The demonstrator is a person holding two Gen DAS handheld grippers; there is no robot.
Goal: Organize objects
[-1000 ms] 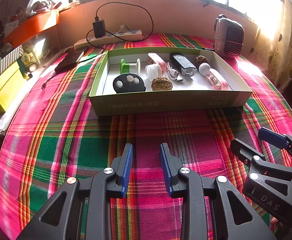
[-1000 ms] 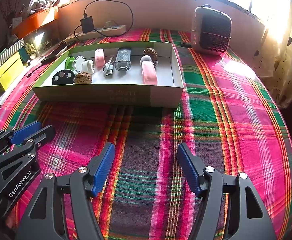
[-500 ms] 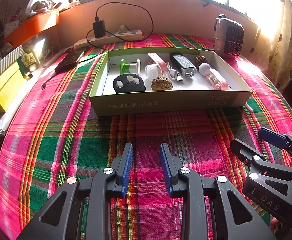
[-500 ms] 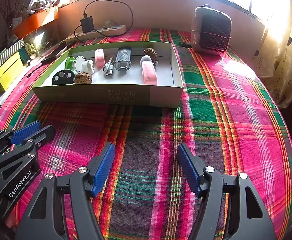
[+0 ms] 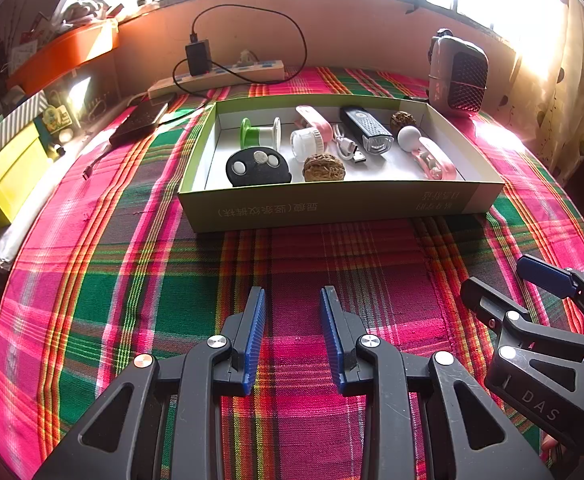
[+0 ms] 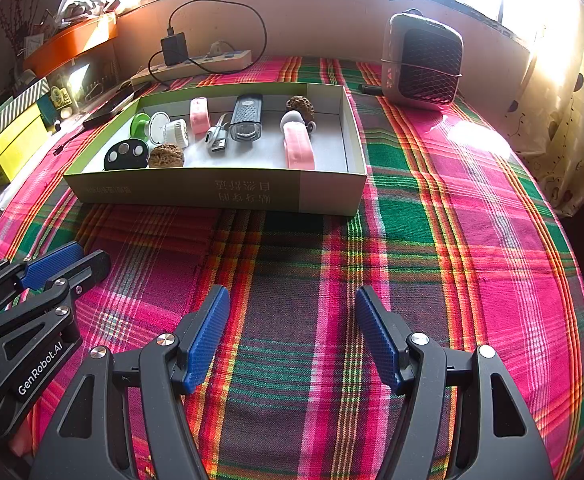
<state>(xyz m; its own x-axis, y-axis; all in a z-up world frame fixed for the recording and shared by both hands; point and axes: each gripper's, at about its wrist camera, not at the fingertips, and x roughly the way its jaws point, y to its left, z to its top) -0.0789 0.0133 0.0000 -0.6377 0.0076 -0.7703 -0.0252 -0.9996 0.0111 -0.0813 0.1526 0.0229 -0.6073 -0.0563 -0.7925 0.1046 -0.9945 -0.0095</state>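
A shallow green cardboard box (image 5: 332, 206) (image 6: 211, 192) sits on the plaid cloth ahead of both grippers. It holds a black key fob (image 5: 257, 168), a walnut (image 5: 324, 168), a green spool (image 5: 257, 134), a white round brush (image 5: 306, 144), a USB cable (image 5: 348, 148), a black bike light (image 5: 366, 130), a pink massager (image 5: 428, 154) and a second walnut (image 5: 403, 121). My left gripper (image 5: 292, 308) is open and empty, low over the cloth. My right gripper (image 6: 292, 308) is open wider and empty, to the right of the left one.
A small heater (image 6: 426, 64) stands at the back right. A power strip with charger (image 5: 219, 74) lies along the wall. A dark phone (image 5: 139, 122) and yellow boxes (image 5: 7, 176) are at the left edge. A curtain (image 6: 564, 120) hangs at the right.
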